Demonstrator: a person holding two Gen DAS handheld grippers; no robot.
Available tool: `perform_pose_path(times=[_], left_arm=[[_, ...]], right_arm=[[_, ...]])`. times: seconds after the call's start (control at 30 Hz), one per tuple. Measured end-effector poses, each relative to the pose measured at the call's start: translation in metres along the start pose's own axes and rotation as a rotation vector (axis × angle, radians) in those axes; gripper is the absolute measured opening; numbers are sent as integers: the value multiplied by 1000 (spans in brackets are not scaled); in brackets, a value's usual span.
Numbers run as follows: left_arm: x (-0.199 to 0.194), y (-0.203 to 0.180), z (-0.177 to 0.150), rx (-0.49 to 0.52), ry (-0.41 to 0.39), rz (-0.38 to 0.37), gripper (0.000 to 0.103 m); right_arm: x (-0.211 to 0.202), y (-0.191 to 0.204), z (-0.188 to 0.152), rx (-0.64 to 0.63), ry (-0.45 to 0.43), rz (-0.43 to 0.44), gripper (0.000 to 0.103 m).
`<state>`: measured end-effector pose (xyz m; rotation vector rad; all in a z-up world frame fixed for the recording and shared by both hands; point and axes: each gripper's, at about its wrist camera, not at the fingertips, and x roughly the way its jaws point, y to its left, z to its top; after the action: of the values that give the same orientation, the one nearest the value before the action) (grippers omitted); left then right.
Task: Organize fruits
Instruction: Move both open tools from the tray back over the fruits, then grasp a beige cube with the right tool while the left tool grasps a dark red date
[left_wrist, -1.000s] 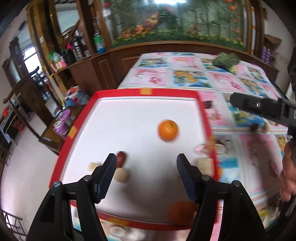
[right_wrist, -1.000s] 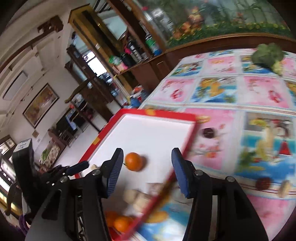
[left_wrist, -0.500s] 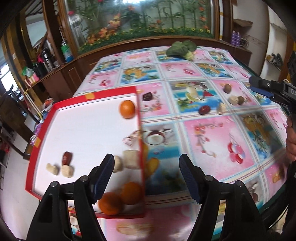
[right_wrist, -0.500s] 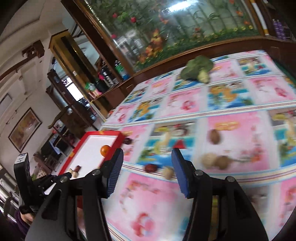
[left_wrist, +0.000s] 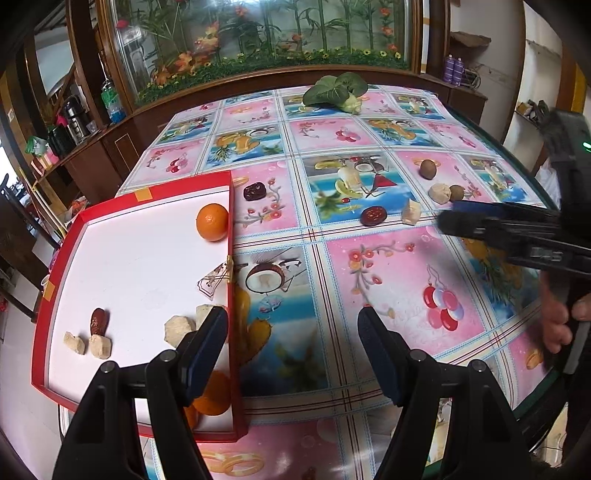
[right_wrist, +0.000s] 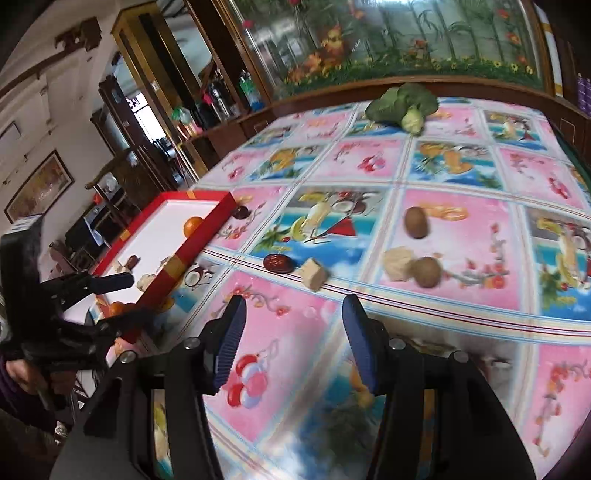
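Observation:
A red tray (left_wrist: 231, 229) with a white floor lies at the table's left. It holds an orange (left_wrist: 211, 222), a dark date (left_wrist: 99, 321), pale chunks (left_wrist: 179, 329) and two more oranges (left_wrist: 212, 393) at its near corner. Loose on the tablecloth lie two dates (right_wrist: 279, 263), a pale cube (right_wrist: 314, 275), another pale chunk (right_wrist: 397, 263) and two brown round fruits (right_wrist: 426, 271). My left gripper (left_wrist: 291, 350) hangs open over the cloth just right of the tray's edge, nothing between its fingers. My right gripper (right_wrist: 291, 336) stands open and empty just short of the cube and the date.
A leafy green vegetable (left_wrist: 334, 92) lies at the table's far end. A wooden cabinet with a glass flower display runs behind the table. The table's right edge (left_wrist: 517, 144) drops off near a shelf with bottles. A hand (left_wrist: 554, 317) grips the right tool.
Both grippers have swung right, from over the tray to the patterned cloth. The loose fruits now lie ahead of the right gripper. The left jaws stand slightly wider.

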<state>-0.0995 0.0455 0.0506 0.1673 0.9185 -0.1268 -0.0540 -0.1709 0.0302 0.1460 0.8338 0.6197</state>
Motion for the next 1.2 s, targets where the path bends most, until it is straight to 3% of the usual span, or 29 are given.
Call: perform_pose_path(times=[0.23,0.3,0.37,0.5,0.6,0.67,0.77,0.87,1.0,1.2], left_arm=[[4,-1,13,3,-17,1,73],[7,-2,17,2,-16,-2,73],[14,-5,21,3,-9,-4,73],[24,-12,28,8,5,-17,73],[30,-19,36,13,4,-20,73],[34,-24,42,15,-1,-28,73],[44,-34,49,40,1,-50,73],[56,-42,54,59,-1,-73,73],[69,-44,60,42,18,-96,73],[85,-49,64,20,58,-129,72]], right_arm=[[36,18,14,-20,23,-93,55],[45,17,17,-5,32,-154,48],[53,13,18,18,59,-164,34],[59,10,16,10,80,-194,17],[45,-3,19,77,45,-147,17],[22,-18,25,145,-39,-111,17],[-19,-53,31,307,-201,13,17],[-47,-78,29,391,-318,6,16],[-53,-88,29,450,-333,12,16],[-41,-73,35,401,-282,35,16]])
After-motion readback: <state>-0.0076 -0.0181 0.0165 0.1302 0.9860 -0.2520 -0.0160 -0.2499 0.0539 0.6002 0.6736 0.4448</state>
